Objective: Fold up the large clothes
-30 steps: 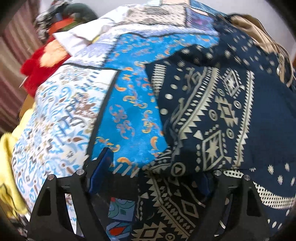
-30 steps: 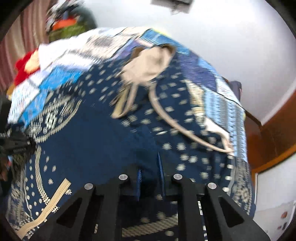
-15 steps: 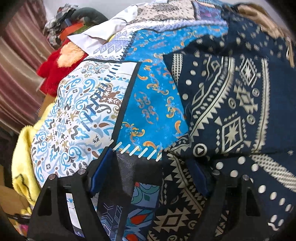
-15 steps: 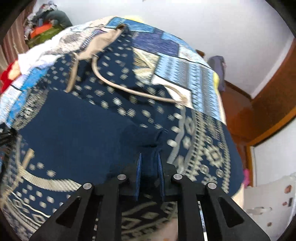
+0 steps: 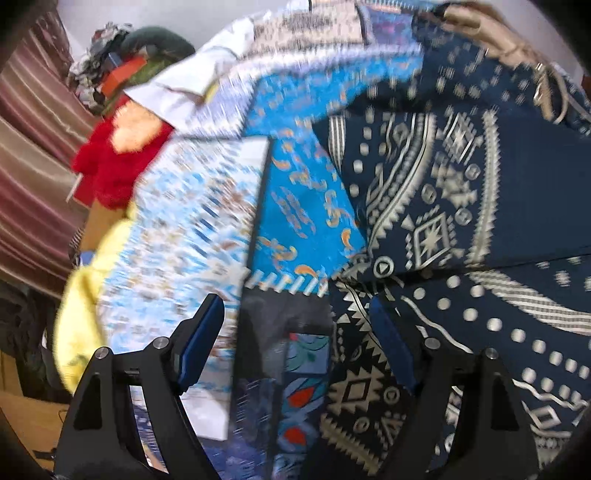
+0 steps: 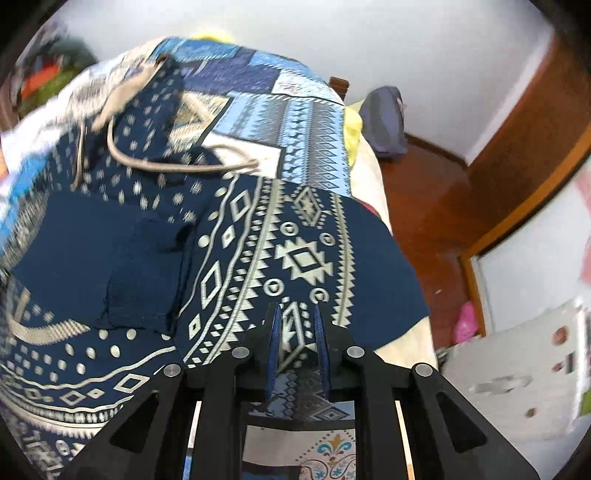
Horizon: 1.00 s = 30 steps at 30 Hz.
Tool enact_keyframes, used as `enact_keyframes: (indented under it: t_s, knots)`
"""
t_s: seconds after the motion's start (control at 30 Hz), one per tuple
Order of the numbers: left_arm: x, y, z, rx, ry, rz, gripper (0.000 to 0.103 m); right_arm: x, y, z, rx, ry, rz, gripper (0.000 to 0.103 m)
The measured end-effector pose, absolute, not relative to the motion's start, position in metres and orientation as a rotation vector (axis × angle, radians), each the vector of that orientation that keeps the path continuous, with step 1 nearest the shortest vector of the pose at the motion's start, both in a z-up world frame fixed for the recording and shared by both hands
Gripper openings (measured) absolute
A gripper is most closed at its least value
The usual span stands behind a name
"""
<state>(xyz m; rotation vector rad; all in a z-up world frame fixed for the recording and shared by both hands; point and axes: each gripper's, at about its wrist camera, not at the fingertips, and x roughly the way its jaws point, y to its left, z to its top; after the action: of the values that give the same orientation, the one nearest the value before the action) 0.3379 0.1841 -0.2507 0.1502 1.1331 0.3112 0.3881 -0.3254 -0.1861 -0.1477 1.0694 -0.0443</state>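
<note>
A large navy garment (image 5: pixel 443 203) with cream tribal print lies spread over a blue patchwork bedspread (image 5: pixel 303 195). Its beige waistband (image 5: pixel 491 33) is at the far end. My left gripper (image 5: pixel 295 332) hovers open over the garment's near left edge, with nothing pinched between its fingers. In the right wrist view the garment (image 6: pixel 295 254) is doubled over, with a beige cord (image 6: pixel 177 168) trailing across it. My right gripper (image 6: pixel 295 321) is shut on a fold of the navy cloth near the right side of the bedspread (image 6: pixel 295 122).
A red plush toy (image 5: pixel 110 166), white cloth (image 5: pixel 192 92) and a yellow blanket (image 5: pixel 81 314) lie along the bed's left side, by a striped curtain (image 5: pixel 29 147). Right of the bed are wooden floor (image 6: pixel 436 206), a dark bundle (image 6: pixel 384 122) and a white panel (image 6: pixel 517 369).
My right gripper has carried the pinched navy cloth rightward across the bed, so the bed's right edge and the floor now show. The left gripper rose slightly and stays open.
</note>
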Motion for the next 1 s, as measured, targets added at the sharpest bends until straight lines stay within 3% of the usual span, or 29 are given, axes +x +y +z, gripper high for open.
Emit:
enact_keyframes:
  t_s: [0.17, 0.23, 0.27, 0.3, 0.63, 1.0]
  knots:
    - [0.34, 0.175, -0.205, 0.123, 1.061, 0.299, 0.081, 0.401, -0.334, -0.21, -0.187, 1.087, -0.032, 0.015]
    - [0.345, 0.164, -0.189, 0.113, 1.031, 0.273, 0.082, 0.398, -0.325, -0.211, -0.323, 1.041, -0.09, 0.034]
    - [0.349, 0.158, -0.182, 0.106, 1.02, 0.257, 0.082, 0.395, -0.321, -0.212, -0.439, 0.987, -0.175, 0.067]
    - [0.355, 0.151, -0.176, 0.097, 1.01, 0.234, 0.083, 0.392, -0.321, -0.213, -0.497, 0.942, -0.203, 0.092]
    - [0.416, 0.047, -0.168, 0.108, 1.019, 0.026, 0.084, 0.374, -0.416, -0.196, 0.039, 1.048, -0.03, 0.094]
    - [0.458, -0.056, -0.229, 0.205, 1.151, -0.139, 0.084, 0.415, -0.484, -0.241, 0.592, 1.145, 0.003, 0.091]
